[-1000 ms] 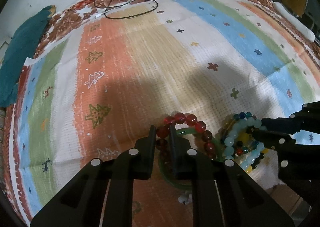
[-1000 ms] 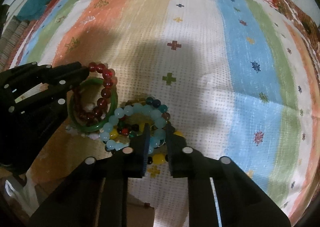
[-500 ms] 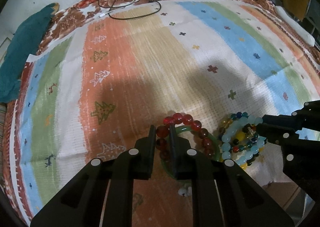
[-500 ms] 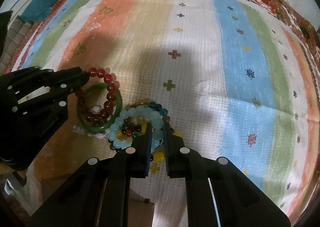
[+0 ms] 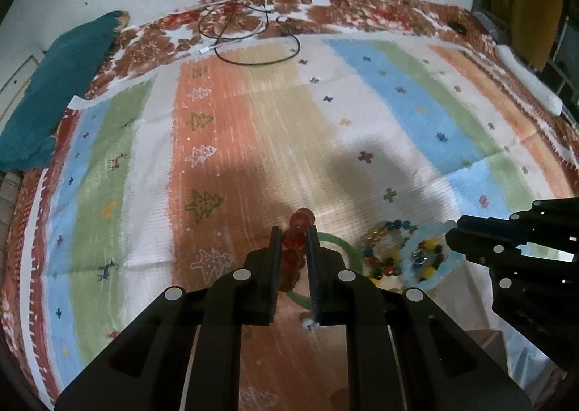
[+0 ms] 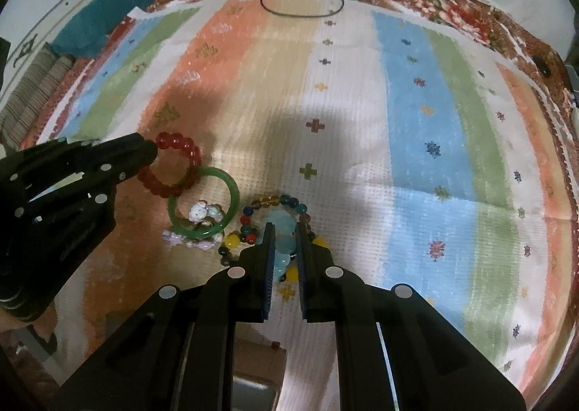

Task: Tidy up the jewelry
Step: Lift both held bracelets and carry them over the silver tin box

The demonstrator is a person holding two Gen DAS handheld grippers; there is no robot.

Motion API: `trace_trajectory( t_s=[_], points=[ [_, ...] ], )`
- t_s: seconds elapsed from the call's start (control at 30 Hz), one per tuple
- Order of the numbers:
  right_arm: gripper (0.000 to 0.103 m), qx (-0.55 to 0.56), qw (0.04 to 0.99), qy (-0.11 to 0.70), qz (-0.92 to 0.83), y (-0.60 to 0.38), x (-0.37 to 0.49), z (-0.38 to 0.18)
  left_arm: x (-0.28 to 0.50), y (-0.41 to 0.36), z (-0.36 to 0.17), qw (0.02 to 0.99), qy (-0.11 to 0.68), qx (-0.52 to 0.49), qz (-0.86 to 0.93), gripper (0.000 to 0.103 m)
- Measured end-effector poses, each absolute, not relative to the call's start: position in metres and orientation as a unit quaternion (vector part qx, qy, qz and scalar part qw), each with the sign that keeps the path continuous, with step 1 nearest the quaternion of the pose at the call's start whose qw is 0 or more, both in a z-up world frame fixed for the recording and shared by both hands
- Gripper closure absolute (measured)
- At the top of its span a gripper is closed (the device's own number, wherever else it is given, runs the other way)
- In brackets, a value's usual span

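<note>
1. Jewelry lies in one cluster on the striped cloth, near its front edge, at about six o'clock in both wrist views.
2. Counted in the right wrist view: one red bead bracelet, one green bangle, one pale blue bead bracelet, one multicolored dark bead bracelet, one strand with yellow beads, and one pale pink and white bead piece lying partly inside the bangle and partly under its near rim.
3. Red bead bracelet sits at about eleven o'clock from the green bangle, its loop overlapping the bangle's far rim in the picture.
4. Multicolored and yellow beads lie at about three o'clock from the bangle, just beside it.
5. Left gripper is clenched on the red bead bracelet: one bead sits pinched between the fingertips, with more beads showing just past the tips.
6. Right gripper is clenched on the pale blue bead bracelet, whose beads fill the narrow gap between its fingers.
7. From the right wrist view, the left gripper comes in from nine o'clock.
8. One black cable loops at twelve o'clock on the cloth's far edge.
9. One teal cloth lies at ten o'clock, off the striped cloth's corner.
</note>
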State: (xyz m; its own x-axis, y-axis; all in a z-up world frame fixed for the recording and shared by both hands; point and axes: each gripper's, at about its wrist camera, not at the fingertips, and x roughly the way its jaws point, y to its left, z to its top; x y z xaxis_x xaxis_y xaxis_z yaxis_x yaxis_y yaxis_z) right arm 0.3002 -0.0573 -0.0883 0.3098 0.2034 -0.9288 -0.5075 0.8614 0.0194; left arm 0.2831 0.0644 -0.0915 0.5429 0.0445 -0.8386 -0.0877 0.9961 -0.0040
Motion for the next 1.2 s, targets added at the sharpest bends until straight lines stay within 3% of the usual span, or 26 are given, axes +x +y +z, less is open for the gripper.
trace_trajectory(
  t_s=[1.2],
  points=[
    [0.091, -0.104, 0.838, 0.473, 0.251, -0.083, 0.252, -0.026, 0.214, 0.048, -0.027, 0.899, 0.433, -0.066, 0.024, 0.090]
  ],
)
